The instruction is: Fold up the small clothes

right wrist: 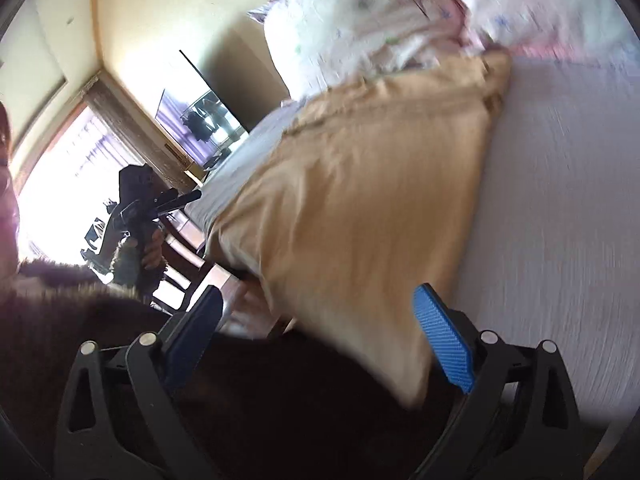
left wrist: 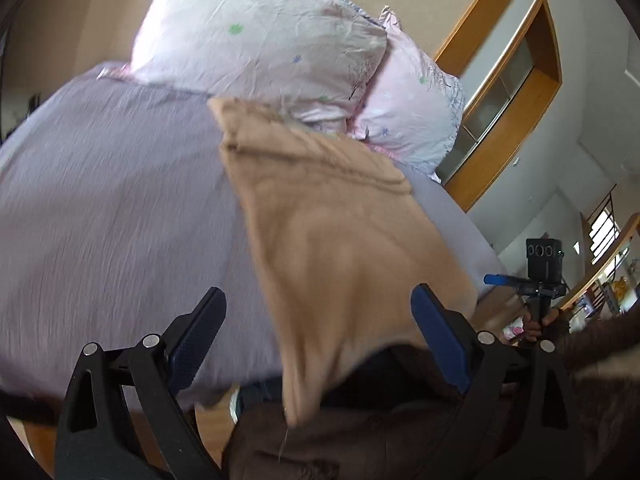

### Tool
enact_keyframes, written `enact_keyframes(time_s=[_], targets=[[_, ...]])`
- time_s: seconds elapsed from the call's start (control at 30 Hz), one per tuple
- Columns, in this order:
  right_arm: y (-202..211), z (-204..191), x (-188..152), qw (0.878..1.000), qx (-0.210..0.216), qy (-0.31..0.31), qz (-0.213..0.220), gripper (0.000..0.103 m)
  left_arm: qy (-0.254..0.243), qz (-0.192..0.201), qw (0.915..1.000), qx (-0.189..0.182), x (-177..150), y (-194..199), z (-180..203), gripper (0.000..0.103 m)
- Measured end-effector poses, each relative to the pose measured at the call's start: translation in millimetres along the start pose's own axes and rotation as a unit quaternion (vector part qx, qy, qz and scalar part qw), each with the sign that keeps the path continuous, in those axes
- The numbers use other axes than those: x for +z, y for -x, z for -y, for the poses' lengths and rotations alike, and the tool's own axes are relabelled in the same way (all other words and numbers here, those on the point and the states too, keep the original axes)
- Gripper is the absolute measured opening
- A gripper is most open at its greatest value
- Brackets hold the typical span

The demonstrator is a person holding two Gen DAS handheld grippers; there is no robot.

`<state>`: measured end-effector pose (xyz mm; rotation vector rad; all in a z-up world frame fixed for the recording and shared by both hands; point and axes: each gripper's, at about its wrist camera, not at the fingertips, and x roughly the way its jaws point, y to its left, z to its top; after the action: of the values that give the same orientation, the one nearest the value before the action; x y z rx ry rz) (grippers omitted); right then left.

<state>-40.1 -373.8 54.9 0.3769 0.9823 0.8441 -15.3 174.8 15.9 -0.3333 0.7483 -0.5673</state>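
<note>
Your left gripper (left wrist: 318, 320) has its two blue-padded fingers spread wide, nothing between them touching the pads; your right gripper (right wrist: 320, 320) is spread the same way and empty. Motion blur smears both views, so fabric edges are hard to read. One tan knitted garment (left wrist: 332, 236) lies on the lilac bedsheet (left wrist: 120, 208), its far end touching the pillows, its near end hanging over the bed edge toward your dark brown fuzzy sleeve (left wrist: 360, 432). Whether it is already folded, you cannot tell. Two pale pink flower-print pillows (left wrist: 256, 28) sit at the head of the bed, the second partly hidden behind the first. Each wrist view catches the other gripper small and off to the side.
</note>
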Motion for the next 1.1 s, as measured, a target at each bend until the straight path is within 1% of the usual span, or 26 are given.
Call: enact_keyframes(time_s=[0.03, 0.1, 0.13, 0.2, 0.3, 0.33, 0.37, 0.4, 0.43, 0.47, 0.5, 0.53, 0.57, 0.63, 0.67, 0.7, 0.77, 0.8, 0.83, 0.87, 0.9, 0.93, 1.0, 1.03, 1.07, 1.1], targets=[[3, 13, -17, 0.999, 0.000, -0.033, 0.000, 0.096, 0.012, -0.007, 0.9999, 0.003, -11, 2, -6, 0.095], [1, 34, -29, 0.997, -0.005, -0.076, 0.001, 0.096, 0.037, -0.029, 0.9989, -0.008, -32, -1, -16, 0.095], [-7, 48, -35, 0.995, 0.002, -0.104, -0.002, 0.096, 0.042, -0.037, 0.9984, -0.011, -39, -6, -19, 0.095], [-24, 58, -39, 0.992, 0.022, -0.121, -0.005, 0.096, 0.049, -0.056, 0.9969, -0.024, -49, -25, -21, 0.095], [-49, 65, -34, 0.990, 0.071, -0.120, -0.006, 0.096, 0.058, -0.074, 0.9942, -0.052, -52, -53, -18, 0.095], [-57, 67, -32, 0.989, 0.083, -0.119, -0.005, 0.093, 0.062, -0.079, 0.9935, -0.054, -51, -62, -17, 0.094], [-64, 68, -31, 0.988, 0.094, -0.119, -0.005, 0.090, 0.070, -0.082, 0.9927, -0.055, -50, -71, -17, 0.087], [-69, 68, -30, 0.987, 0.109, -0.117, -0.003, 0.074, 0.081, -0.083, 0.9914, -0.061, -50, -77, -18, 0.081], [-74, 67, -30, 0.986, 0.121, -0.111, 0.001, 0.048, 0.097, -0.083, 0.9892, -0.072, -50, -80, -22, 0.068], [-75, 66, -31, 0.986, 0.126, -0.107, 0.005, 0.034, 0.118, -0.081, 0.9856, -0.091, -51, -82, -26, 0.046], [-74, 65, -31, 0.985, 0.139, -0.105, 0.009, 0.007, 0.147, -0.077, 0.9781, -0.125, -52, -84, -31, 0.031], [-70, 59, -32, 0.985, 0.144, -0.094, 0.022, 0.007, 0.165, -0.075, 0.9726, -0.145, -54, -83, -35, 0.015], [-65, 54, -29, 0.985, 0.149, -0.083, 0.030, 0.007, 0.175, -0.074, 0.9701, -0.151, -56, -81, -35, 0.003], [-47, 41, -19, 0.985, 0.155, -0.058, 0.053, 0.007, 0.175, -0.062, 0.9692, -0.162, -51, -69, -28, 0.003], [-38, 34, -10, 0.985, 0.154, -0.044, 0.063, 0.007, 0.168, -0.050, 0.9704, -0.166, -43, -59, -22, 0.003], [-27, 24, 6, 0.985, 0.151, -0.021, 0.076, 0.007, 0.160, -0.039, 0.9718, -0.169, -34, -52, -17, 0.003], [-14, 10, 38, 0.985, 0.142, 0.016, 0.098, 0.006, 0.133, -0.011, 0.9762, -0.171, -3, -39, -5, 0.003], [-8, 3, 63, 0.984, 0.130, 0.033, 0.114, 0.007, 0.118, 0.002, 0.9787, -0.168, 15, -35, 1, 0.003], [-5, -2, 90, 0.983, 0.117, 0.045, 0.131, 0.007, 0.102, 0.020, 0.9815, -0.161, 40, -35, 5, 0.003], [-3, -2, 109, 0.983, 0.108, 0.050, 0.143, 0.007, 0.093, 0.031, 0.9829, -0.156, 63, -39, 6, 0.003], [-6, -3, 137, 0.981, 0.097, 0.051, 0.161, 0.007, 0.088, 0.045, 0.9839, -0.149, 86, -45, 4, 0.003], [-10, 2, 171, 0.979, 0.088, 0.046, 0.180, 0.007, 0.087, 0.054, 0.9843, -0.144, 101, -47, 0, 0.003], [-24, 16, 223, 0.976, 0.060, 0.030, 0.206, 0.007, 0.100, 0.076, 0.9841, -0.126, 150, -74, -15, 0.003], [-36, 32, 252, 0.976, 0.041, 0.012, 0.212, 0.007, 0.106, 0.081, 0.9846, -0.113, 167, -89, -22, 0.003], [-51, 49, 274, 0.977, 0.021, -0.011, 0.212, 0.007, 0.115, 0.082, 0.9864, -0.084, 191, -115, -35, 0.003], [-72, 73, 299, 0.977, -0.008, -0.046, 0.206, 0.007, 0.122, 0.077, 0.9874, -0.066, 203, -135, -44, 0.003]])
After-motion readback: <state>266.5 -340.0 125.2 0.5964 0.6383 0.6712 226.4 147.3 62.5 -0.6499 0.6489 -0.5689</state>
